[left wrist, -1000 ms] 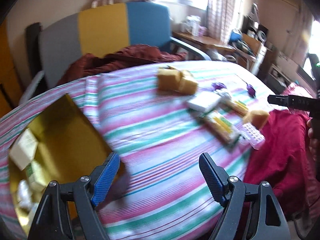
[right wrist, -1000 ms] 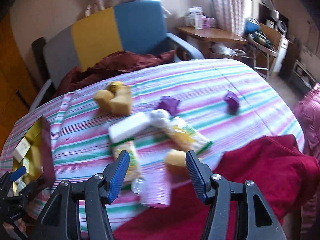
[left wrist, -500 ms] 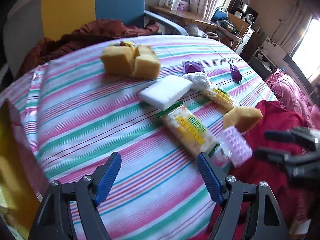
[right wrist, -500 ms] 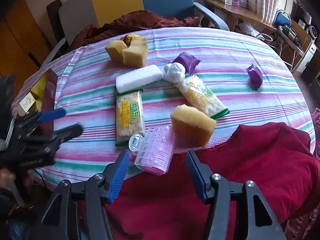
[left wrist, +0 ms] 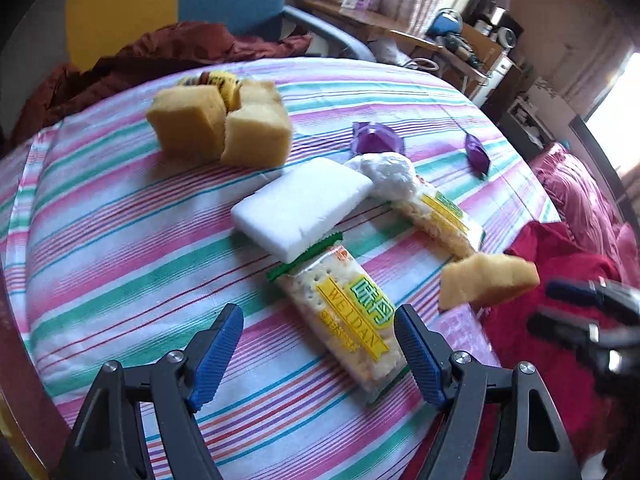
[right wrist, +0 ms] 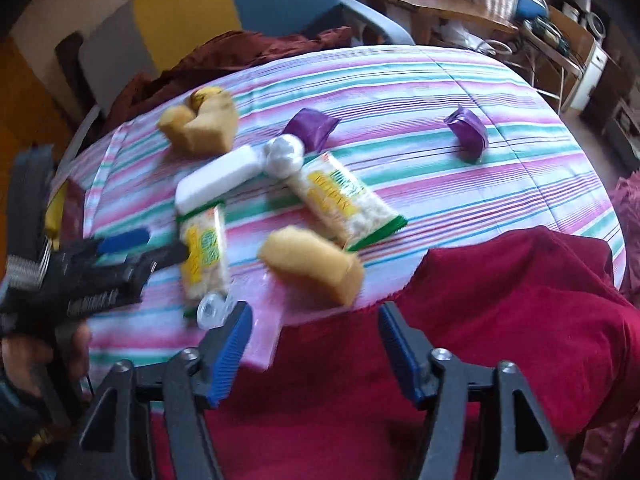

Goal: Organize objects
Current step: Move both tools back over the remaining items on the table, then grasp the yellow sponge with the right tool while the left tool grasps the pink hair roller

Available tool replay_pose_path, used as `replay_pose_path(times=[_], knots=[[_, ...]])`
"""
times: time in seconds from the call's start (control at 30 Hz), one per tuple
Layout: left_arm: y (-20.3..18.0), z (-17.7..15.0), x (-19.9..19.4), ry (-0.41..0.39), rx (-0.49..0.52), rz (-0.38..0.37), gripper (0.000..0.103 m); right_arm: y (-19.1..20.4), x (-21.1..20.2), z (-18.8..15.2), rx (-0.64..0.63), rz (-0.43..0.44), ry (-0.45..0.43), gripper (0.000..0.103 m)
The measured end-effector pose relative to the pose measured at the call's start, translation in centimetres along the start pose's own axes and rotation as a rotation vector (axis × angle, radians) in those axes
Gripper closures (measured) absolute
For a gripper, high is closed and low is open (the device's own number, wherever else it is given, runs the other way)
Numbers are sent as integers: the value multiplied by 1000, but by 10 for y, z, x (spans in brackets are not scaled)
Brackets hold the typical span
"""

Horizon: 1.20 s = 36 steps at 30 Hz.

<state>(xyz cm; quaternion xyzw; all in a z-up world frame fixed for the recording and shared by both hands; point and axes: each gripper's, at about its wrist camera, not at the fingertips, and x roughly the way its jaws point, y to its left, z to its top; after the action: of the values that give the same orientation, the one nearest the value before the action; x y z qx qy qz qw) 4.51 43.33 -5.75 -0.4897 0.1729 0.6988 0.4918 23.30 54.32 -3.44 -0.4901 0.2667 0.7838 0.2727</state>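
Note:
My left gripper is open above the striped tablecloth, and a cracker packet lies on the cloth between its fingers, untouched. The right gripper hovers over the red cloth at the table's near edge. Its jaws are opening and nothing is pressed between them. A pink plastic box lies just by its left finger, with a yellow sponge just beyond. Farther back lie a white block, a second cracker packet, a white crumpled bag and two purple packets.
Two more yellow sponges sit at the back left of the table with a small yellow packet behind them. A gold box stands at the table's left edge. A colourful chair with a dark red garment stands behind, and cluttered desks stand at the right.
The left gripper swung away from the gold box and now sits over the cracker packet. The right gripper sank toward the table edge, and its jaws stand wider than before.

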Motion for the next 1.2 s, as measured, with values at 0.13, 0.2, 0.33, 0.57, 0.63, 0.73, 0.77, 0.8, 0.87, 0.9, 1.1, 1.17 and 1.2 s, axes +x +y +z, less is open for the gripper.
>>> replay_pose_path(times=[0.13, 0.2, 0.33, 0.57, 0.63, 0.73, 0.77, 0.8, 0.87, 0.9, 1.1, 1.17, 1.2], knots=[[1, -16, -12, -43, 37, -100, 26, -1, 9, 15, 20, 10, 9, 33], [-7, -25, -20, -66, 105, -135, 26, -1, 19, 21, 27, -7, 32, 33], [-36, -38, -26, -90, 293, -171, 24, -3, 37, 25, 49, -1, 98, 33], [-72, -35, -17, -86, 473, -226, 22, -9, 41, 26, 56, 32, 96, 67], [-75, -31, -9, -68, 492, -227, 22, -12, 39, 25, 77, 48, 80, 70], [-78, -24, 1, -48, 516, -233, 22, -17, 36, 24, 109, 76, 50, 76], [-80, -23, 4, -43, 526, -234, 22, -18, 35, 24, 119, 79, 41, 76], [-82, -22, 7, -36, 538, -240, 22, -19, 33, 24, 131, 84, 31, 76], [-87, -19, 13, -14, 559, -262, 22, -20, 34, 25, 138, 94, 33, 76], [-89, -18, 16, -9, 572, -271, 21, -20, 35, 25, 143, 98, 37, 76], [-104, -20, 29, 43, 641, -303, 24, -24, 38, 26, 158, 104, 50, 76], [-104, -21, 35, 65, 641, -309, 28, -25, 40, 26, 166, 105, 58, 76], [-102, -21, 36, 72, 633, -315, 28, -26, 42, 26, 172, 109, 69, 76]])
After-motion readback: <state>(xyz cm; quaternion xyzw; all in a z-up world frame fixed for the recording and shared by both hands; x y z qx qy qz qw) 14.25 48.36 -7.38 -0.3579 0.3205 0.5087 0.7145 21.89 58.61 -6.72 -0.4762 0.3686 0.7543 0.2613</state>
